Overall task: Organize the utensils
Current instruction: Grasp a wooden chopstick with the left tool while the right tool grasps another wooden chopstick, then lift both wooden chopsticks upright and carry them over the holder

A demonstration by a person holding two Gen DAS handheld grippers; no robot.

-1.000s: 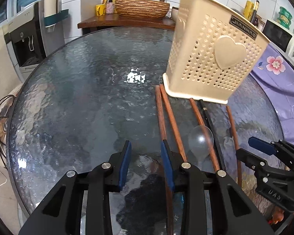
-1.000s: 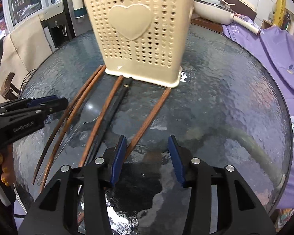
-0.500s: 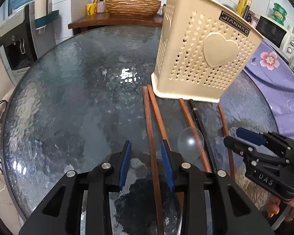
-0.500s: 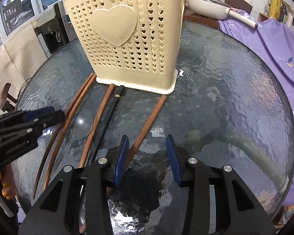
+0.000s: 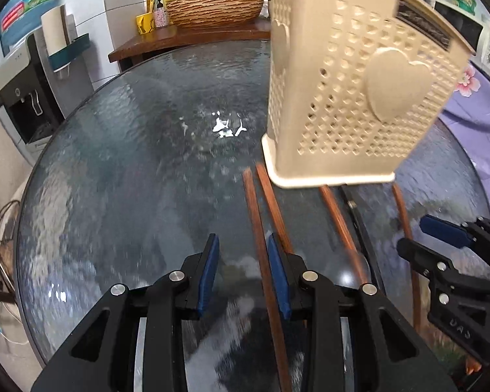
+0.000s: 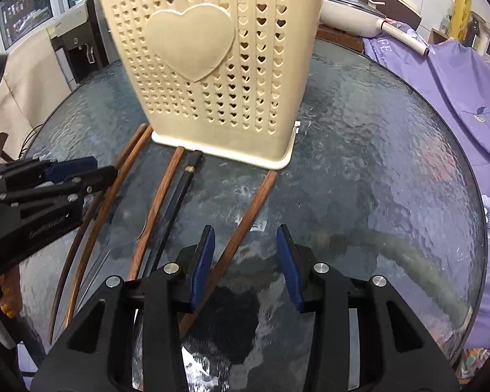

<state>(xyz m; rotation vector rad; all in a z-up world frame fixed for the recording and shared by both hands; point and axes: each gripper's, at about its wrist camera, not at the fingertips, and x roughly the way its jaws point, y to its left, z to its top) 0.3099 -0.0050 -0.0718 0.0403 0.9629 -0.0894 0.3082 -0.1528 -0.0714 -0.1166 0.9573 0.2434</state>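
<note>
We find 5 long chopsticks on the round textured-glass table [image 6: 375, 150], near ends toward us, far ends at the cream perforated plastic holder [image 6: 212, 65]. The rightmost brown wooden chopstick [image 6: 245, 219] runs between the right gripper [image 6: 245, 254] pads; its part-open jaws have just been closing, gripping nothing. The left gripper [image 5: 243, 271], part-open and empty, straddles the leftmost brown chopstick [image 5: 256, 222].

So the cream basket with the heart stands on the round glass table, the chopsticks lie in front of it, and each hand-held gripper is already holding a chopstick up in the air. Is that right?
Not quite. The basket, glass table and chopsticks are as you say, but neither the left hand-held gripper nor the right hand-held gripper has lifted one. Both wrist views show open jaws over chopsticks lying flat on the glass.
</note>
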